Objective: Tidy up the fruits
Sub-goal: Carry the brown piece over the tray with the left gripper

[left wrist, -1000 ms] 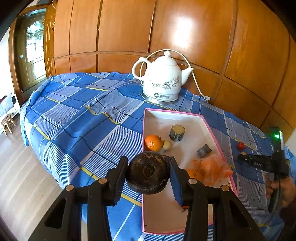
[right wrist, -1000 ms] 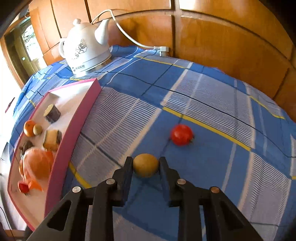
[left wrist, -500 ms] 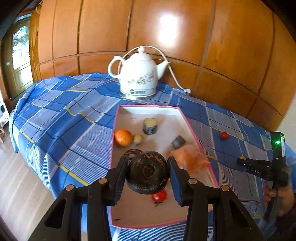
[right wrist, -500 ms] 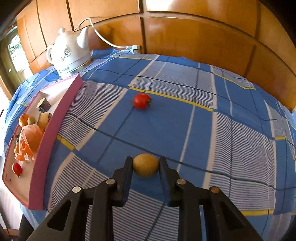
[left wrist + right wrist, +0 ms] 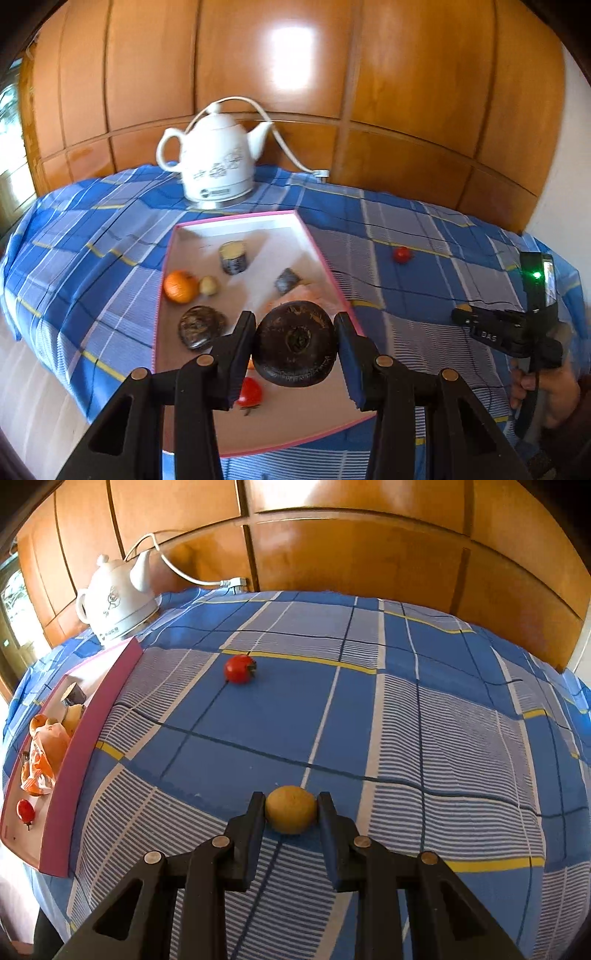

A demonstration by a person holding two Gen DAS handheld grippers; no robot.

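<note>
Left wrist view: your left gripper [image 5: 295, 345] is pinching a dark round fruit [image 5: 295, 343] between both pads, held above the pink-edged tray [image 5: 334, 275], over the tray's near half close to its right wall. To set it down well, lower it onto bare tray floor beside the matching dark fruit [image 5: 201, 326] near the left wall, and spread the fingers only once it rests, since a round fruit may roll toward the cherry tomato [image 5: 250, 392] just below your left finger. Counted in the tray from here: one lying dark fruit, one orange [image 5: 181, 286], one small pale fruit [image 5: 208, 285] touching it, two dark cut pieces [image 5: 233, 256] and [image 5: 287, 279], one orange wrapper [image 5: 295, 298] partly hidden, and one cherry tomato. A second tomato [image 5: 402, 254] sits on the blue checked tablecloth [image 5: 92, 266] beyond the tray's right wall. One white kettle [image 5: 214, 166] stands at the far edge.

Right wrist view: your right gripper [image 5: 291, 812] is closed on one small yellow fruit [image 5: 291, 814], above the cloth, well right of the tray [image 5: 94, 731]. I judge it should travel left over the pink wall before release. One loose tomato [image 5: 240, 669] remains on the cloth, toward the far side.
</note>
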